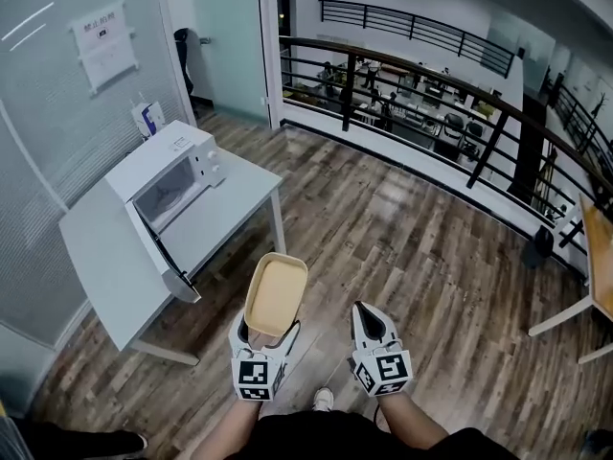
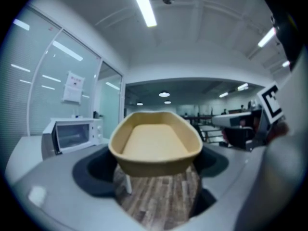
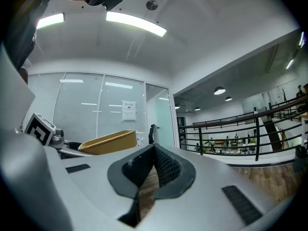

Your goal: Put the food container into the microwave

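Out on the wooden floor [image 1: 412, 247], well apart from the table [image 1: 235, 195], the person stands with both tools held low in front. The left gripper [image 1: 264, 333] is clamped on the near end of the food container [image 1: 277, 293], a shallow tan tray that looks empty and is carried roughly level, pointing ahead. The left gripper view shows the tray sitting between the two jaws with floorboards visible beneath it. The right gripper [image 1: 365, 316] holds nothing, and its own view shows the ribbed pads pressed together at the tip. It hangs just beside the left one, apart from the tray.

The microwave [image 1: 165, 172] stands on the table ahead and to the left, its door [image 1: 165, 255] swung wide open and the cavity bare as far as can be seen.

By my reckoning the task is roughly at its midpoint. The tray is lifted and in a firm-looking grip, and the oven is open to receive it. What remains is to close the gap to the table, slide the tray level into the cavity, set it down on the oven floor and let go
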Demonstrator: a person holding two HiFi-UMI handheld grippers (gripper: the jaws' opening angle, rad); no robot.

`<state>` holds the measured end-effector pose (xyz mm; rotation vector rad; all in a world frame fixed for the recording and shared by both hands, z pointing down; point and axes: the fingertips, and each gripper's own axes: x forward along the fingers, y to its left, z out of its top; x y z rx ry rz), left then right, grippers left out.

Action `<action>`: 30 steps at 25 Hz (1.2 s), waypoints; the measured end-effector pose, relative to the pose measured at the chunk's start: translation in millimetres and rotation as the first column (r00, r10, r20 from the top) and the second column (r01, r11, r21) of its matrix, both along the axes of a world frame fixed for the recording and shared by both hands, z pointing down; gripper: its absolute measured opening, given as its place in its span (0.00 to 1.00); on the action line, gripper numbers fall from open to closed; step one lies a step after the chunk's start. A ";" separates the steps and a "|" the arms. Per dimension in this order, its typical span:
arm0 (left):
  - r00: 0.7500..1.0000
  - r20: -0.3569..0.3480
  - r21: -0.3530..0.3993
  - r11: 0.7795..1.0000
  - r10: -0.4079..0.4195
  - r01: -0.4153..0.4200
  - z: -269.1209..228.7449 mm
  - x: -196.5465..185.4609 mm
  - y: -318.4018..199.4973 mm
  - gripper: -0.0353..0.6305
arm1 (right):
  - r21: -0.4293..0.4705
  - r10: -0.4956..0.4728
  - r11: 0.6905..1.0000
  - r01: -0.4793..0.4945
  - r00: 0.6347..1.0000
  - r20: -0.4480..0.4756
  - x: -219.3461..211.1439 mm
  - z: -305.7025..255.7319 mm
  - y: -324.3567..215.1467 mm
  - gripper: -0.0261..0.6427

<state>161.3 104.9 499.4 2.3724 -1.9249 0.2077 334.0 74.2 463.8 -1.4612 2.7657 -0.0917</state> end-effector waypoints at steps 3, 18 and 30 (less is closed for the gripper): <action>1.000 0.000 -0.008 1.000 -0.029 0.029 -2.4 0.9 -10.7 0.79 | -0.012 -0.031 0.999 0.031 1.000 -0.003 3.0 1.8 -17.0 0.05; 0.993 0.012 -0.005 0.993 -0.114 0.114 2.1 -52.9 -71.8 0.79 | -0.050 -0.152 0.987 0.151 0.988 -0.029 -70.9 19.8 -101.9 0.05; 0.995 -0.031 0.006 0.996 -0.091 0.091 5.1 -104.9 -137.8 0.79 | -0.044 -0.222 0.974 0.220 0.974 -0.043 -172.9 10.7 -175.7 0.05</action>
